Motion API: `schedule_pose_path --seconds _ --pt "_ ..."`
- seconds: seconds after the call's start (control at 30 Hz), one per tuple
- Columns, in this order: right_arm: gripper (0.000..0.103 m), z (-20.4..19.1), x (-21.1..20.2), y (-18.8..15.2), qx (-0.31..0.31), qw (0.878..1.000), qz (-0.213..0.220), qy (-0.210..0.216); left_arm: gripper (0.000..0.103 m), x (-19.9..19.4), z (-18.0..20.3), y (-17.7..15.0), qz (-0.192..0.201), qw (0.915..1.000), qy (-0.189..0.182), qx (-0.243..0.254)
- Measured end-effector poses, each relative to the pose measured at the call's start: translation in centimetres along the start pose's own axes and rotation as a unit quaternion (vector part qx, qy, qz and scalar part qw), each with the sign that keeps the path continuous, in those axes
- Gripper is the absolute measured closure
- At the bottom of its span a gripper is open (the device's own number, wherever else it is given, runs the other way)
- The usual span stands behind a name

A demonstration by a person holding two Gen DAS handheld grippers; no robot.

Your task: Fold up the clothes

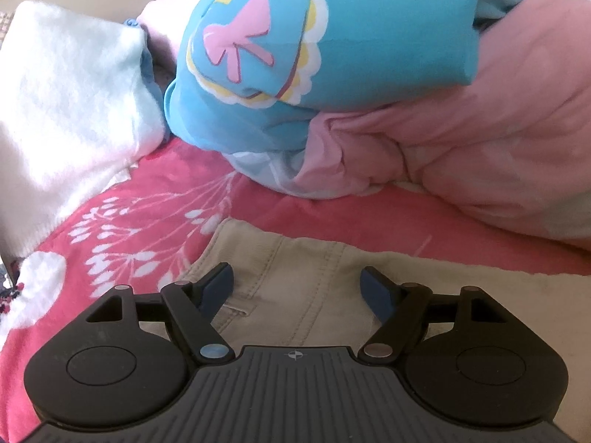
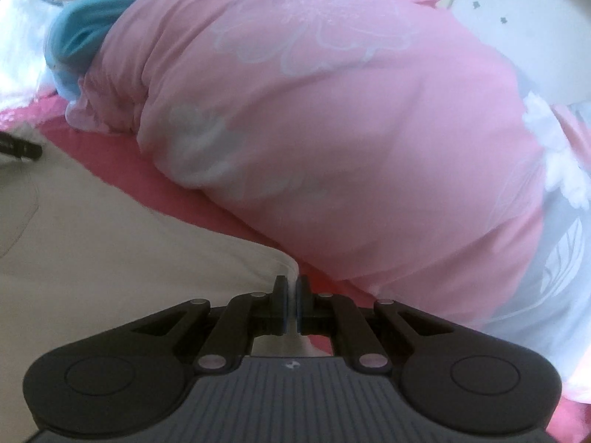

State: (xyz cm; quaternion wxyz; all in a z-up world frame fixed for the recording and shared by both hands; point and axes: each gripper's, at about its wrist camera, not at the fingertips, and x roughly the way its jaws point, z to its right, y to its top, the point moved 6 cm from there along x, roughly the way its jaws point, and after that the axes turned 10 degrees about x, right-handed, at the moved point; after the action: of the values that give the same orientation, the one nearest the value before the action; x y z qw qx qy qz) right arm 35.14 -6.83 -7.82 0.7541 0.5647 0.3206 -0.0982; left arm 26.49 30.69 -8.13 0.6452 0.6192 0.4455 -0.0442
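Red floral bedspread is carrying beige trousers.
Left gripper is hovering spread open over them; right gripper is pinching their edge at six o'clock.

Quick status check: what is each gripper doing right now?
Left gripper: open, empty, over the beige corduroy trousers.
Right gripper: closed on the pale trouser edge.

Trousers before quilt, on bedsheet

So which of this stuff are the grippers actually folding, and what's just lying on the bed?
In the job:
- beige trousers
- left gripper, open above them
- right gripper, pinching their edge

Lying about:
- pink quilt
- blue bow-print bedding
- white fluffy blanket
- red floral bedsheet
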Motion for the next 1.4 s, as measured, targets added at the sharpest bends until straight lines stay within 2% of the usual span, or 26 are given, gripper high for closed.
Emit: schedule_pose_path --seconds 0.07,0.13,0.2,0.27,0.37,0.47,0.57,0.7,0.8,0.87,0.93,1.0,1.07,1.17,1.23,1.27,1.3,1.33,1.4 --pt "0.099 0.2 0.7 -0.5 0.01 1.0 -0.011 0.007 0.025 0.2 0.0 0.0 -0.003 1.0 0.002 0.002" --pt "0.097 0.5 1.9 -1.6 0.024 0.999 -0.041 0.019 0.025 0.0 -0.2 0.1 -0.007 1.0 -0.004 -0.003" --pt "0.08 1.5 2.6 -2.3 0.057 0.996 -0.06 0.028 0.025 -0.2 -0.5 0.3 -0.01 0.9999 -0.01 -0.008" --pt "0.073 3.0 2.3 -2.1 0.104 0.992 -0.063 0.038 0.025 -0.3 -0.7 0.5 -0.014 0.9997 -0.016 -0.012" --pt "0.056 5.6 0.4 -1.3 0.17 0.982 -0.063 0.054 0.025 -1.1 -1.6 0.6 -0.016 0.9991 -0.026 -0.03" --pt "0.056 7.8 -3.1 -0.9 0.211 0.974 -0.055 0.056 0.025 -3.6 -3.7 0.7 -0.003 0.9968 -0.043 -0.067" --pt "0.055 8.9 -7.8 -1.3 0.244 0.965 -0.044 0.085 0.025 -7.5 -6.6 0.0 0.01 0.9925 -0.06 -0.107" --pt "0.055 7.5 -13.7 -2.9 0.243 0.96 -0.018 0.14 0.025 -13.0 -10.1 -2.5 0.026 0.9856 -0.082 -0.145" --pt "0.055 5.5 -16.1 -4.4 0.246 0.954 -0.015 0.174 0.024 -15.7 -11.9 -5.2 0.028 0.9783 -0.115 -0.17" --pt "0.055 3.9 -16.7 -5.0 0.241 0.951 -0.014 0.192 0.024 -15.9 -11.8 -7.4 0.008 0.9712 -0.15 -0.185" --pt "0.056 1.7 -17.0 -5.6 0.22 0.953 -0.004 0.208 0.024 -15.0 -11.4 -9.2 -0.014 0.9641 -0.162 -0.21" --pt "0.056 -0.3 -17.0 -5.9 0.203 0.954 0.001 0.22 0.024 -13.8 -11.3 -10.3 -0.028 0.9531 -0.17 -0.249" --pt "0.056 -2.2 -16.7 -6.2 0.189 0.955 0.003 0.23 0.024 -12.7 -11.2 -10.3 -0.016 0.9465 -0.165 -0.277" --pt "0.057 -3.6 -15.6 -6.9 0.178 0.958 -0.007 0.226 0.025 -11.1 -10.5 -9.8 -0.002 0.9443 -0.163 -0.286" --pt "0.057 -3.6 -14.7 -7.6 0.185 0.958 -0.015 0.219 0.029 -10.0 -10.2 -9.4 0.003 0.9486 -0.149 -0.279" --pt "0.057 -3.6 -14.2 -7.9 0.19 0.958 -0.019 0.216 0.035 -9.6 -10.2 -9.1 0.008 0.9517 -0.138 -0.274" --pt "0.057 -3.5 -13.7 -8.3 0.198 0.957 -0.023 0.212 0.047 -9.2 -10.1 -8.9 0.012 0.9546 -0.127 -0.269" --pt "0.057 -3.4 -13.3 -8.7 0.205 0.956 -0.026 0.208 0.051 -8.8 -10.1 -8.7 0.015 0.9567 -0.118 -0.266" --pt "0.057 -3.2 -12.5 -9.5 0.213 0.957 -0.034 0.192 0.068 -8.2 -10.3 -8.6 0.015 0.9577 -0.109 -0.266"
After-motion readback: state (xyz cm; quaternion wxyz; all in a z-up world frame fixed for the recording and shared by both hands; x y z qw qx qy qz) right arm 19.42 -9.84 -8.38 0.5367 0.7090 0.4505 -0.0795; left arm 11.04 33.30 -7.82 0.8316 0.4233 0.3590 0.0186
